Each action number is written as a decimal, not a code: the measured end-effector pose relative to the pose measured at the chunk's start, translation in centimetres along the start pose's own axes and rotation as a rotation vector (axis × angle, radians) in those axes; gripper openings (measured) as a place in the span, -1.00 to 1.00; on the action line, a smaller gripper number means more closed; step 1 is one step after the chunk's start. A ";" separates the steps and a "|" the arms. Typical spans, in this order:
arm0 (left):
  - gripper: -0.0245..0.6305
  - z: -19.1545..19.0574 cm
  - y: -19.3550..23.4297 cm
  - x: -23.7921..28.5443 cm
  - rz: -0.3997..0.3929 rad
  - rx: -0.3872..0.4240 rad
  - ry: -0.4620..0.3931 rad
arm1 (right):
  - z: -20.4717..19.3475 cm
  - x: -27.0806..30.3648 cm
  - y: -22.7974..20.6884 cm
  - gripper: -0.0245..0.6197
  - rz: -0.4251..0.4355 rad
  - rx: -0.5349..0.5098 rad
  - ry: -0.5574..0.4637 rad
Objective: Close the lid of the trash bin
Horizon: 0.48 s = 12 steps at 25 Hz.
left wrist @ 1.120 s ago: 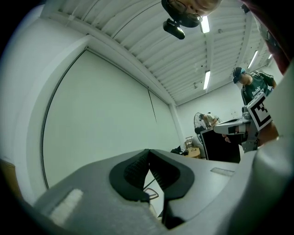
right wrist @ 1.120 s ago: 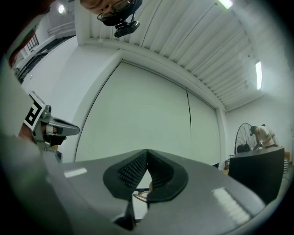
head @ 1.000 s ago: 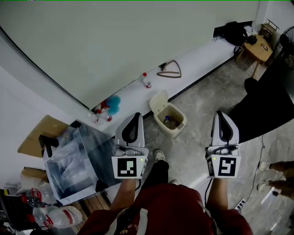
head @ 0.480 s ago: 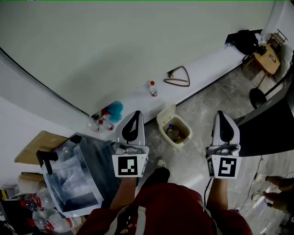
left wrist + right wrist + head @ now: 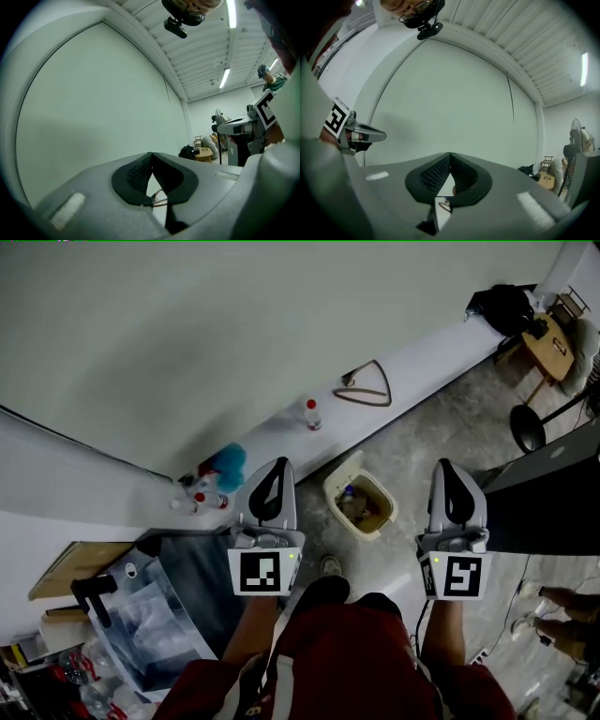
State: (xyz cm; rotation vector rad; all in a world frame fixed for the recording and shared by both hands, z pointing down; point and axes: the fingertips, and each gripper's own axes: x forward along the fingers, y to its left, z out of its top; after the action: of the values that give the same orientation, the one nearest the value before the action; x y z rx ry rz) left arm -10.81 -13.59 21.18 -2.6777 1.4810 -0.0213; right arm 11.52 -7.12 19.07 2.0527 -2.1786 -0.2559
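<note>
Since a second ago the whole scene has slid down and to the left in the head view. The grey floor (image 5: 427, 432) and the white ledge (image 5: 281, 439) along the wall have shifted, and the trash bin (image 5: 386, 521) now lies between the two grippers, a little nearer. It stands on the floor just beside the ledge. Its lid (image 5: 342, 472) is still up and leans back toward the wall.

The clear box (image 5: 141, 615) at lower left holds something pale that I cannot identify. The trash bin holds rubbish, including what looks like a small bottle.

The left gripper (image 5: 274, 468) and the right gripper (image 5: 448, 468) both have their jaws pressed together with nothing between them, held level and well above the bin.

The bin looks light, so a sideways or hard push on the lid would likely slide or tip it. Rubbish standing proud could also stop the lid from seating.
</note>
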 end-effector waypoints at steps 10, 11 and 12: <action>-0.93 -7.5 -1.0 2.8 -0.064 -0.030 0.132 | -6.6 1.8 1.4 -0.92 0.024 0.022 0.146; -0.93 -8.5 -1.2 3.0 -0.069 -0.030 0.153 | -7.5 1.9 1.4 -0.92 0.032 0.022 0.163; -0.93 -9.6 -1.5 3.2 -0.074 -0.029 0.175 | -8.3 2.2 1.5 -0.92 0.041 0.022 0.170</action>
State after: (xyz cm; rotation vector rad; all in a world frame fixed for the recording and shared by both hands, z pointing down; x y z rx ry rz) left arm -8.34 -16.17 30.82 -2.8160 1.4356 -0.2465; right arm 11.72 -9.46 27.47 1.9600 -2.1276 -0.0505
